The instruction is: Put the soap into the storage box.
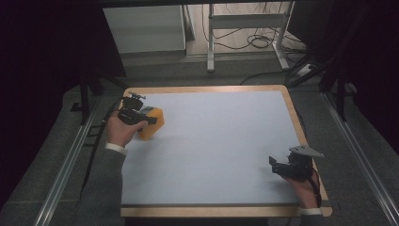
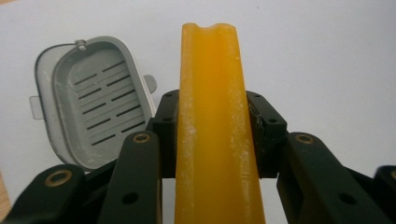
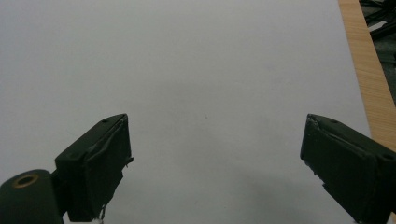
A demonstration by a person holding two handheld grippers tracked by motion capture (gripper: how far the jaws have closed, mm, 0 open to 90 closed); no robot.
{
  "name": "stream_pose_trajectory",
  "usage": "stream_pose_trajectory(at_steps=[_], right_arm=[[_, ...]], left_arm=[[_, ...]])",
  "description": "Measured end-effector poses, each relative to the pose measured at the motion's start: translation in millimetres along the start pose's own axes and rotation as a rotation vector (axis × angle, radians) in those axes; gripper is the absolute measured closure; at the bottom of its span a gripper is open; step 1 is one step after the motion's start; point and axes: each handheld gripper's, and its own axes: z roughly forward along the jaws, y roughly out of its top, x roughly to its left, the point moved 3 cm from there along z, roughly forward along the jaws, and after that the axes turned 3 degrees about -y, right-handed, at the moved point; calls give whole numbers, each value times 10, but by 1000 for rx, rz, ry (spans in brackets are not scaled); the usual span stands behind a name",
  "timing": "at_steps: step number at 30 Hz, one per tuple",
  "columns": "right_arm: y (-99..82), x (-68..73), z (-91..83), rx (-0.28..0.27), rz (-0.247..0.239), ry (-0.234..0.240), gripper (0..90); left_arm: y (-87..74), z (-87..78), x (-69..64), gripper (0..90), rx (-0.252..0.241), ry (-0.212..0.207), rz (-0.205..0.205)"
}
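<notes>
High view puts the left gripper [image 1: 141, 117] at the table's [image 1: 211, 155] far left corner, clamped on an orange soap bar [image 1: 154, 123]. Left gripper view is the useful one: the bar [image 2: 212, 130] stands on edge between the jaws, long axis pointing straight ahead, and the grey slotted soap dish [image 2: 95, 107] lies just to the bar's left, flat and apparently empty. So it's probably a short sideways hop. Right gripper [image 1: 282, 165] sits spread wide with nothing in it, well apart at the near right edge.
</notes>
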Motion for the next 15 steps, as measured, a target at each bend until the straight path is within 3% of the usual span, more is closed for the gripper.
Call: stream_pose_trajectory(at_steps=[15], right_arm=[[1,27,9,3,-5,2,85]], left_arm=[[121,-40,276,611,-6,27,-67]])
